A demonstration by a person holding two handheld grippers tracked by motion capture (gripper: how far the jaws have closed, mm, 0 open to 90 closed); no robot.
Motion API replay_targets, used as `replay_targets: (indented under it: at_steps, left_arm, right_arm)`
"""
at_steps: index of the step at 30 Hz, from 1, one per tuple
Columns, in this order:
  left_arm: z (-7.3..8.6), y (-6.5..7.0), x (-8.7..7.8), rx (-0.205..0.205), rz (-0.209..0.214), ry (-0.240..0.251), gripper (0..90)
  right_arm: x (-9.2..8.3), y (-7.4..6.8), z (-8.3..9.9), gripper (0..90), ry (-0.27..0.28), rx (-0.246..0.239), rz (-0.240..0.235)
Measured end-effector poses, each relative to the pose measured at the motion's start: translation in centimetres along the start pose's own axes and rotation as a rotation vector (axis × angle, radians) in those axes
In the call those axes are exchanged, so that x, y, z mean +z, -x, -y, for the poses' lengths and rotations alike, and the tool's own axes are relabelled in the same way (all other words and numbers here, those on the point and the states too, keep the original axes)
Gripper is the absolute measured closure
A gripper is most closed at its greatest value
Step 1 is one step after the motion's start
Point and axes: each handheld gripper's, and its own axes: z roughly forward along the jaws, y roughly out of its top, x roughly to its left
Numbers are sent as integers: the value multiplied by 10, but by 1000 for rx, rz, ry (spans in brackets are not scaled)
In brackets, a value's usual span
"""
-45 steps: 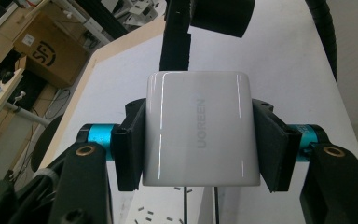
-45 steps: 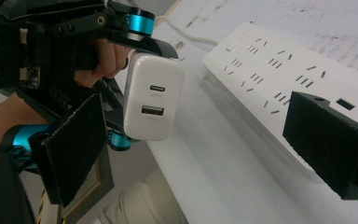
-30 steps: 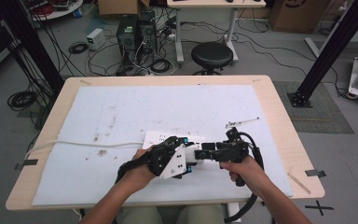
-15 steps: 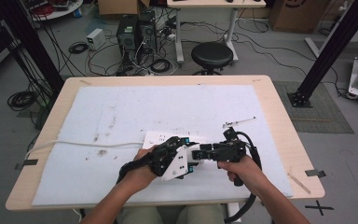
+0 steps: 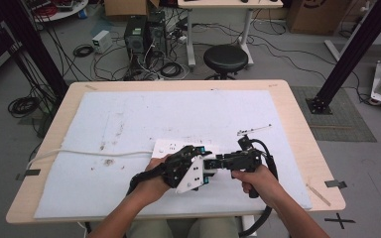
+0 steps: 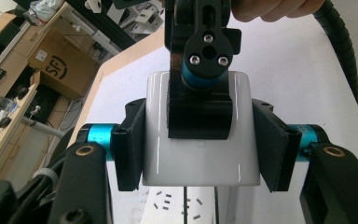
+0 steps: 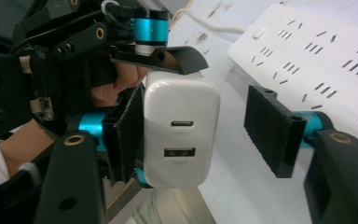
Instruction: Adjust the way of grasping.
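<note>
Clamped on both flanks of the white charger (image 6: pixel 198 140), the left gripper (image 6: pixel 200 144) holds it just above the power strip (image 7: pixel 307 51), while the right gripper (image 7: pixel 198 135), jaws just been closing, has one pad touching and the other apart, likely for a handover.

Even, bright indoor light, soft shadows, glare streaks on glossy white plastic, near parts slightly blurred
</note>
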Motion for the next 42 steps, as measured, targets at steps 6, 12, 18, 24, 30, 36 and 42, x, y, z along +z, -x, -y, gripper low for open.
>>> replay_targets:
  at_steps: [6,12,18,24,30,36,42]
  left_arm:
    - [0,1,1,-1,-2,0,425]
    - [0,1,3,3,-5,-6,425]
    - [2,3,6,-10,3,-4,425]
    - [9,-4,9,-117,63,-1,382]
    - [33,-17,-1,-327,120,20,242]
    - [54,-24,-17,-431,129,52,241]
    - [66,-31,-40,-474,122,86,241]
  right_arm:
    - [1,3,1,472,0,22,-40]
    - [0,3,1,626,-5,29,-77]
    - [0,3,2,633,-21,61,-52]
    - [1,3,3,634,-48,46,-18]
    - [-6,8,4,635,-69,8,20]
    - [-17,9,4,635,-74,-31,95]
    - [-32,8,1,636,-42,-62,166]
